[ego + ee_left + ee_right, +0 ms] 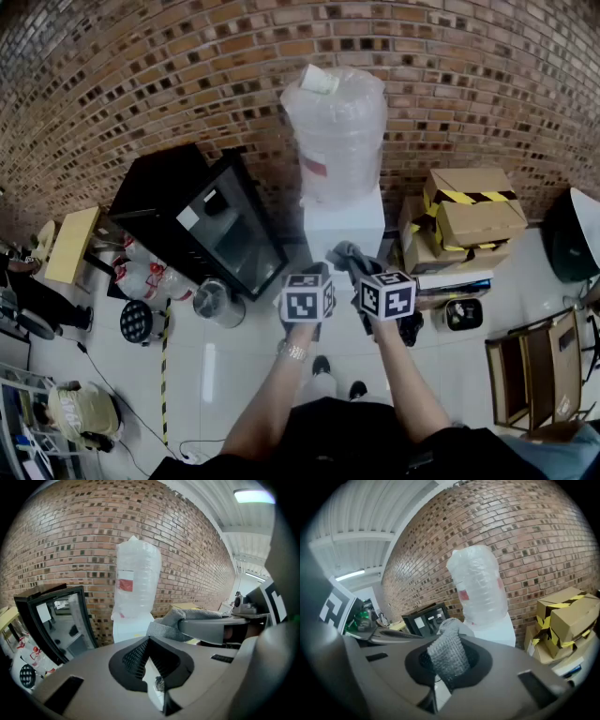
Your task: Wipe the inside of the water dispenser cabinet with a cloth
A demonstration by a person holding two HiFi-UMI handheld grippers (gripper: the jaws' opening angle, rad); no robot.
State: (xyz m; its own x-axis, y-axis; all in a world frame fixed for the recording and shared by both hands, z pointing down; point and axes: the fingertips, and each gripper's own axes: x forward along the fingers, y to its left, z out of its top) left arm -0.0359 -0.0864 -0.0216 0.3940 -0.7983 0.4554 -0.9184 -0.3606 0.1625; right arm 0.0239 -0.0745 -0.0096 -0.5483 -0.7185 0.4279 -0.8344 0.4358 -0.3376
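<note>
Cloth (446, 651): grey, knit-textured, pinched in the right tongs (447, 670), with one fold standing up out of them. In the head view it hangs at the top front edge of the water dispenser (344, 223); I cannot tell whether it touches.

Beside them the left tongs (151, 660) are pressed together with nothing between. Both are held close side by side in front of the person, aimed at the dispenser.

Dispenser: white body, back against the brick wall (141, 84). A large water bottle (335, 131) wrapped in clear plastic sits on top, with a red label on its side.

On the dispenser's left stands a black glass-door cabinet (202, 220), angled to the wall. On its right are stacked cardboard boxes (469, 220), the top one with yellow-and-black tape.

The floor (234, 366) is pale tile.
</note>
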